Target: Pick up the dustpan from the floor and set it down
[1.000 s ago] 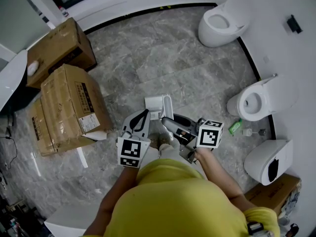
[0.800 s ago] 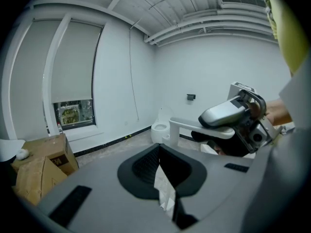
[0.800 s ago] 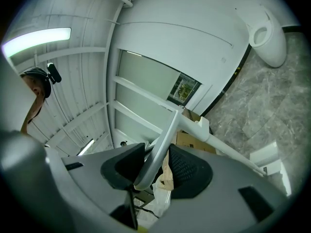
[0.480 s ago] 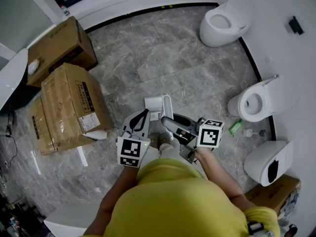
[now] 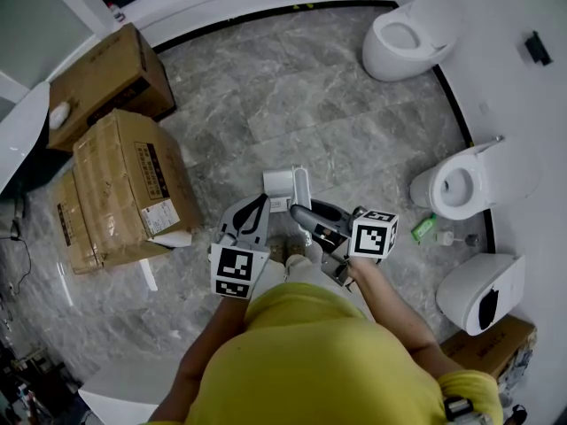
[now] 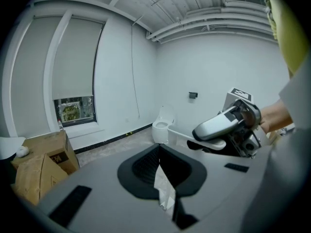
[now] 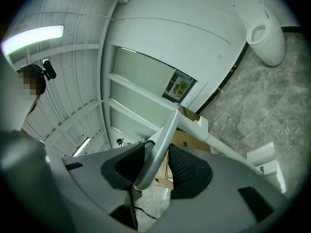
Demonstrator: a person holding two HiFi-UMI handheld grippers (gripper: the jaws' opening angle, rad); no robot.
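Note:
The white dustpan (image 5: 277, 184) sits low over the grey marble floor just ahead of the person's feet, and its long white handle (image 5: 301, 190) rises toward me. My right gripper (image 5: 303, 213) is shut on that handle. In the right gripper view the handle (image 7: 160, 144) runs between the dark pads (image 7: 187, 166), bends at a joint and goes down to the pan (image 7: 265, 159). My left gripper (image 5: 252, 209) hangs beside it on the left. It is shut on a crumpled white paper scrap (image 6: 165, 188). The right gripper (image 6: 228, 130) shows in the left gripper view.
Stacked cardboard boxes (image 5: 124, 184) stand to the left, with another box (image 5: 106, 82) behind them. Toilets line the curved white wall: one at the back (image 5: 403, 38), two at the right (image 5: 465, 180) (image 5: 478, 290). A green bottle (image 5: 423, 228) lies near the right toilet.
My right gripper has sunk slightly with the dustpan handle in it. The left gripper has stayed where it was.

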